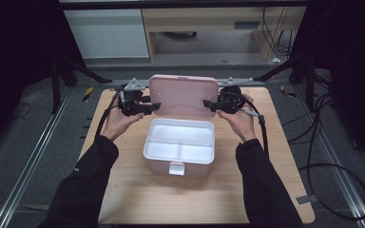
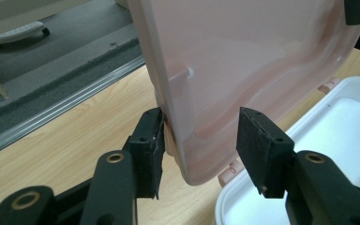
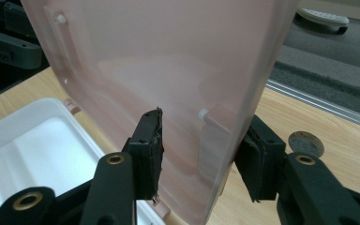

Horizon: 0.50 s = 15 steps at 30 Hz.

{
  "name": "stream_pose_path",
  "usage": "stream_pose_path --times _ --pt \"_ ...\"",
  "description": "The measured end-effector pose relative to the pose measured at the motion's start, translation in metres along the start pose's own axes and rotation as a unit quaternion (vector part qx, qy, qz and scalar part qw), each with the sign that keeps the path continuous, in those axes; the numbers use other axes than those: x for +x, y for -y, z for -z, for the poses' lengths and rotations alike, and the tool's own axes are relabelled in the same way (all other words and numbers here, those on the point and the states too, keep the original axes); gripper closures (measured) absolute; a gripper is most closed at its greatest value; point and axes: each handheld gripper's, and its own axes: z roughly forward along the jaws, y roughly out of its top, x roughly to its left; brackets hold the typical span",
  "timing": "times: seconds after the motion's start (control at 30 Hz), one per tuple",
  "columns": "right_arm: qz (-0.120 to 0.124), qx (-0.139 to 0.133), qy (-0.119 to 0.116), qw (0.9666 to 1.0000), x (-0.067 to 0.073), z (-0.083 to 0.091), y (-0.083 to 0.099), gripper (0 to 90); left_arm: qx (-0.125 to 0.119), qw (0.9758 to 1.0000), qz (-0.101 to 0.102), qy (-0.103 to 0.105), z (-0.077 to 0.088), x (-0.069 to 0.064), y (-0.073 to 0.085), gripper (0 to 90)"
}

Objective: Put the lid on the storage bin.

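I am holding my left hand-held gripper [image 1: 153, 106] and right hand-held gripper [image 1: 210, 103] half open astride the left and right edges of the smooth, translucent pink lid [image 1: 183, 95], gripping nothing. The lid is standing upright behind the white, compartmented box [image 1: 180, 147], which is sitting mid-table [image 1: 123, 199].

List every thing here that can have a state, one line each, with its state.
Pink lid: swung open, standing nearly upright behind the box.
White box: open, its compartments look empty.
Front latch: undone, hanging at the box front.
Left tool: jaws astride the lid's edge; the outer pad touches it, the inner pad stands clear.
Right tool: jaws astride the lid's other edge; a gap shows at the inner pad.
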Motion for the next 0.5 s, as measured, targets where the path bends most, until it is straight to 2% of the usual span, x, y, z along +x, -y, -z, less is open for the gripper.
stream_pose_path --times 0.37,0.5 --pt "0.027 -0.016 -0.016 0.9994 0.021 0.030 0.015 54.8 0.000 0.9997 -0.022 0.012 0.020 -0.016 0.010 52.9" --pt "0.034 -0.015 -0.016 0.9992 0.027 0.039 0.023 54.3 0.001 0.9996 -0.026 0.009 0.024 -0.020 0.015 52.3"
